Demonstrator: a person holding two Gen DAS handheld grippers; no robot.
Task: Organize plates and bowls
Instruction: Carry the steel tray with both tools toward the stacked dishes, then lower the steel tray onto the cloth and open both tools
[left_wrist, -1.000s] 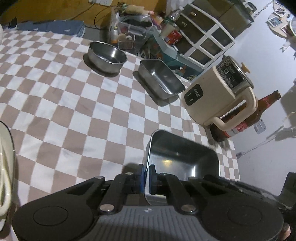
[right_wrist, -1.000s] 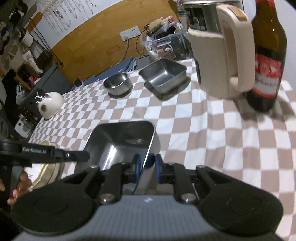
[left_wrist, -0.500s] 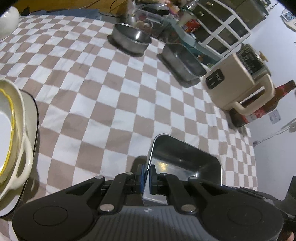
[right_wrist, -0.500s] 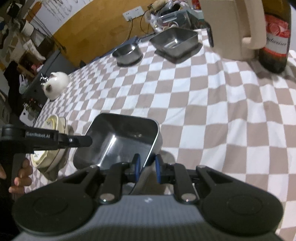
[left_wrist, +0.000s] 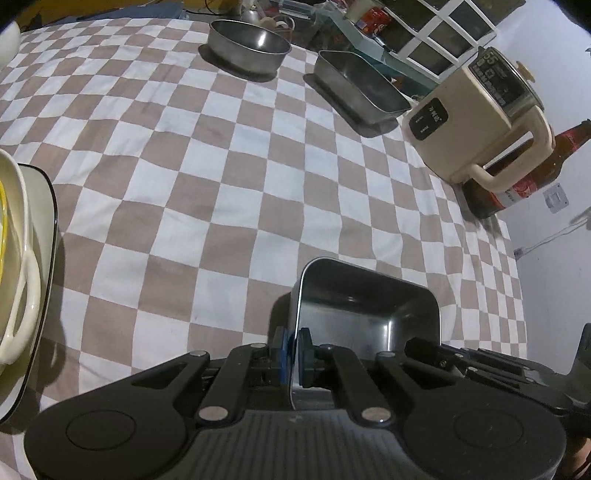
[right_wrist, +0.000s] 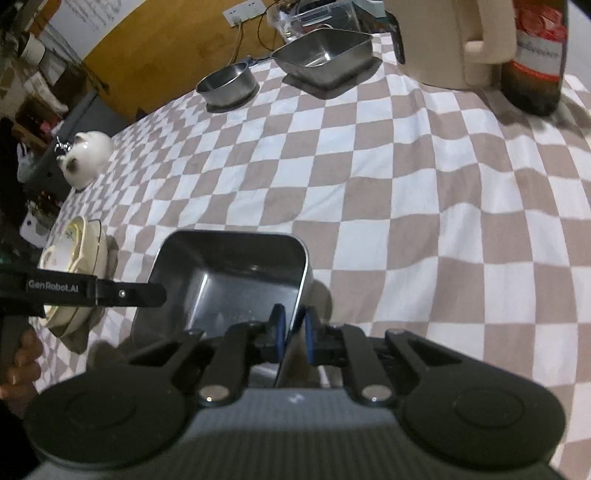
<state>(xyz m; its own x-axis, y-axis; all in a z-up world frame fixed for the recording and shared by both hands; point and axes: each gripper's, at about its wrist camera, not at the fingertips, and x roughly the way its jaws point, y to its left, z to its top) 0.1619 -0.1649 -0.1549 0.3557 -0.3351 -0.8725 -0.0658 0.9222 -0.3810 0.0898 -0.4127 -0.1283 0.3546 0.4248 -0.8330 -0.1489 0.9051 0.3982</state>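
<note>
Steel tray (left_wrist: 369, 314): light, rigid, slippery. I pinch opposite rims, left gripper (left_wrist: 294, 349) and right gripper (right_wrist: 293, 332) both clamped tight.

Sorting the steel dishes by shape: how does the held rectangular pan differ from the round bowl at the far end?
The held pan is rectangular with rounded corners; the bowl is round. The pan is gripped at opposite rims by the left gripper and right gripper, near the front edge; the bowl sits untouched on the checked cloth, far back. Both are bare steel and look empty.
</note>
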